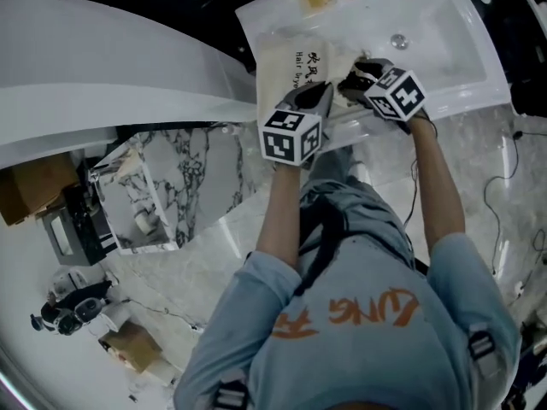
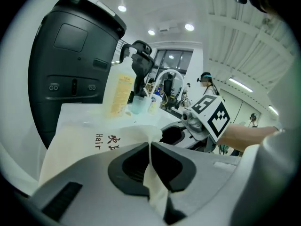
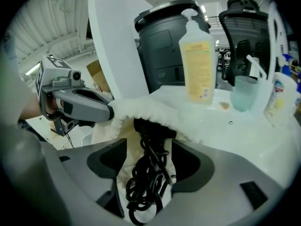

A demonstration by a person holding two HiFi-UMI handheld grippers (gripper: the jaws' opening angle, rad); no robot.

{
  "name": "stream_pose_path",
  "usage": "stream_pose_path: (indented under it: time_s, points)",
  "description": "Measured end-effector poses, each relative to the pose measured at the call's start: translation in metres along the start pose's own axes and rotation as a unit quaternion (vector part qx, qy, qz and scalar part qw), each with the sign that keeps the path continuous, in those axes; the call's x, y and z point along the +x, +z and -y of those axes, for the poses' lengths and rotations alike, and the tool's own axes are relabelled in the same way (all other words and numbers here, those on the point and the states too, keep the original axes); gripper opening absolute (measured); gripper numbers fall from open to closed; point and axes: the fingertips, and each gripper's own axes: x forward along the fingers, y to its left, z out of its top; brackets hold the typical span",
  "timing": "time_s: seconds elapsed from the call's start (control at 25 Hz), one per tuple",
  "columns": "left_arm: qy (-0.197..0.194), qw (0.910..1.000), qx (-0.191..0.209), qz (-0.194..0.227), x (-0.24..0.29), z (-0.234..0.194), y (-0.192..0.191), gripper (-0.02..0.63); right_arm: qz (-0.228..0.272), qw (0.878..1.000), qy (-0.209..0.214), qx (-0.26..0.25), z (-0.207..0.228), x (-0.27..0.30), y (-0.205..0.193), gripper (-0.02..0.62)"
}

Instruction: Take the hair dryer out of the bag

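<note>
Extraction: my left jaws pinched the bag (image 2: pixel 80 145) rim; my right jaws, spread around the cord (image 3: pixel 146 173), likely needed closing.

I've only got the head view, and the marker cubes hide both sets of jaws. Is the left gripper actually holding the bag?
Observer: Yes. The left gripper view shows the left gripper shut on a cream fabric fold of the bag.
Operator: What's between the right jaws?
Observer: A coiled black cord, hanging from the bag's mouth. The right gripper is open, and its pads don't seem to press the cord.
Operator: Anything else out of it?
Observer: Not that I can see. Only the cord hangs out; a dark shape sits inside the mouth.
</note>
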Motion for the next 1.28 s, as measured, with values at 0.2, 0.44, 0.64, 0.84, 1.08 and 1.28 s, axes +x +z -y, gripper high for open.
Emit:
stream_pose_path:
  time_s: [0.2, 0.44, 0.64, 0.84, 1.08, 1.28]
  points:
    - [-0.019, 0.9995, -0.018, 0.017, -0.002, -0.003, 0.000, 0.012, -0.088, 0.995, 0.031, -0.023, 0.002, 0.025, -0.005, 0.321]
    - [-0.047, 0.9982, -0.021, 0.030, -0.002, -0.002, 0.000, 0.012, -0.182, 0.981, 0.051, -0.034, 0.005, 0.052, -0.021, 0.320]
    - [-0.066, 0.9963, -0.035, 0.041, -0.001, 0.002, -0.009, 0.012, -0.249, 0.965, 0.077, -0.025, 0.000, 0.057, -0.041, 0.303]
    - [-0.093, 0.9949, -0.033, 0.020, -0.004, 0.001, -0.018, 0.014, -0.283, 0.955, 0.081, -0.032, -0.002, 0.062, -0.048, 0.276]
    - [-0.085, 0.9960, -0.005, 0.024, -0.031, -0.018, -0.014, 0.072, -0.282, 0.956, 0.084, -0.001, 0.000, 0.058, -0.047, 0.225]
    - [0.012, 0.9987, -0.023, 0.044, -0.061, -0.069, -0.019, 0.075, -0.262, 0.961, 0.085, 0.007, 0.000, 0.052, -0.045, 0.213]
